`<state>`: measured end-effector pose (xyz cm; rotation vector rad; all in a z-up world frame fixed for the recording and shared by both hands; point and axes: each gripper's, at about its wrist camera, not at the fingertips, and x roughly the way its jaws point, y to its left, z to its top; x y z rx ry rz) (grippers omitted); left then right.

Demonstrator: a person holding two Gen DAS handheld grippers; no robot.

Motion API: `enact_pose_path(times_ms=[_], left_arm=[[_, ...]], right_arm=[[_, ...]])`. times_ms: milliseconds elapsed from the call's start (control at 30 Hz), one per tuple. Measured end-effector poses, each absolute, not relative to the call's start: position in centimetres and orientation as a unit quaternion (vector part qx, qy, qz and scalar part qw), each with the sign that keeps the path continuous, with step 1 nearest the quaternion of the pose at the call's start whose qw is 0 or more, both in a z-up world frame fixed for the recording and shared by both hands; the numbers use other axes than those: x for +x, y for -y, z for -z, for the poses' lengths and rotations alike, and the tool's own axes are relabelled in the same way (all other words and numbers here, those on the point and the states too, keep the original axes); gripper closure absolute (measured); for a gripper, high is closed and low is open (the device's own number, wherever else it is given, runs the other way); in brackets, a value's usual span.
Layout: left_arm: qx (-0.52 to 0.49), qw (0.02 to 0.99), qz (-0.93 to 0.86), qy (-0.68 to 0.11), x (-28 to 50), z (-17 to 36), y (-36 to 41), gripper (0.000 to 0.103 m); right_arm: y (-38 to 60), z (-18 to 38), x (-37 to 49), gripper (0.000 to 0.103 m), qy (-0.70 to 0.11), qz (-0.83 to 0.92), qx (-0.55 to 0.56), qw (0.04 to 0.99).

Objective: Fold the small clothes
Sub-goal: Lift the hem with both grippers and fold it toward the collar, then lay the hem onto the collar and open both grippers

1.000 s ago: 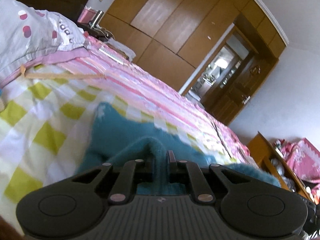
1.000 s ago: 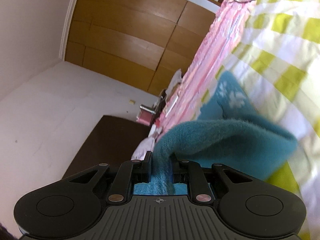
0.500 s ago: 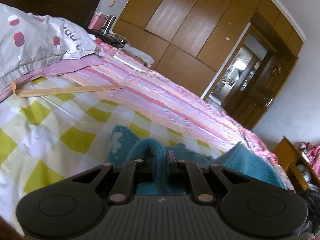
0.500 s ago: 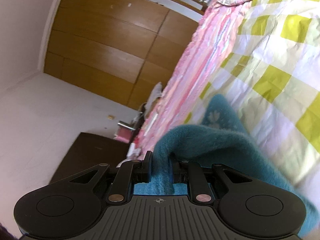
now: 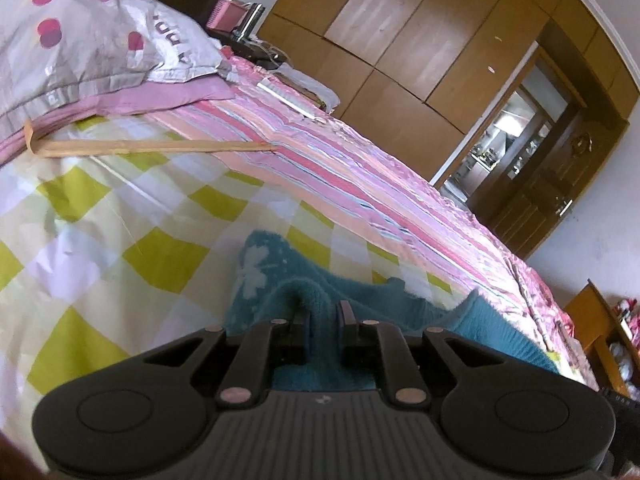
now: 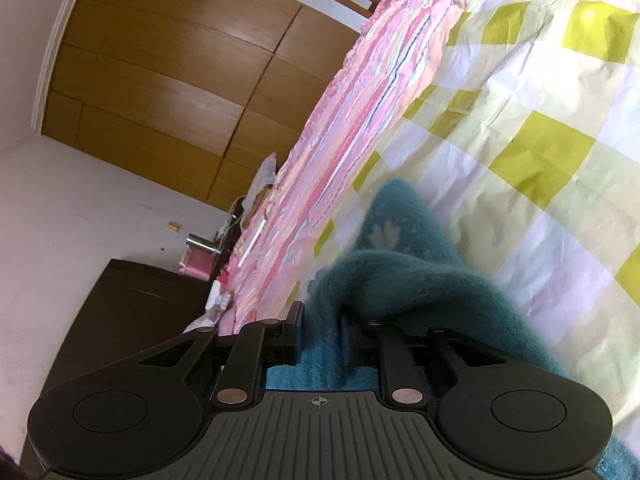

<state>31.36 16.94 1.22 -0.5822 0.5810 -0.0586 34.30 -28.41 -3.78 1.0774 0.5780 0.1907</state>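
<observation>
Both grippers had a pinch of the same teal fleece garment (image 5: 280,292), which lay partly on the checked bedsheet (image 5: 120,208) with its white-patterned end stretched away from the cameras. The left gripper (image 5: 323,314) was clamped on a raised ridge of the fleece, its jaws all but together. The right gripper (image 6: 320,322) also had a fold of the fleece (image 6: 384,280) between its jaws; those jaws had just been opening a little, yet the cloth between them looked squeezed and draped over the right one. The likely trouble lay in that right-hand grip — if it slackened further before the held edge was laid down, the thick pile could slip out and the fold would drop crooked or bunch up. A second risk was uneven travel: one hand leading the other would skew the held edge against the part lying on the bed. The soft sheet might also drag and wrinkle under the cloth.
</observation>
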Motion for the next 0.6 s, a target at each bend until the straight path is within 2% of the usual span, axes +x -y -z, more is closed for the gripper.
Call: enact_pose_path(times_ms=[33, 100, 300, 400, 600], left_arm=[[-0.292, 0.913, 0.028, -0.284, 31.4, -1.2, -17.1, 0.082], [-0.308, 0.907, 0.027, -0.285, 31.5, -1.2, -17.4, 0.081], [-0.313, 0.909, 0.016, -0.276, 31.3, -1.8, -17.5, 0.077], [-0.319, 0.907, 0.010, -0.274, 31.3, -1.8, -17.7, 0.075], [-0.326, 0.905, 0.001, -0.273, 31.5, -2.0, -18.2, 0.070]], right_arm=[[28.4, 3.8, 34.4, 0.081, -0.272, -0.090, 0.507, 0.813], [28.5, 3.7, 34.4, 0.070, -0.271, -0.095, 0.514, 0.809], [28.4, 2.5, 34.5, 0.050, -0.261, -0.108, 0.506, 0.815], [28.7, 1.8, 34.5, 0.045, -0.241, -0.108, 0.503, 0.823], [28.5, 0.7, 34.4, 0.045, -0.251, -0.094, 0.451, 0.851]])
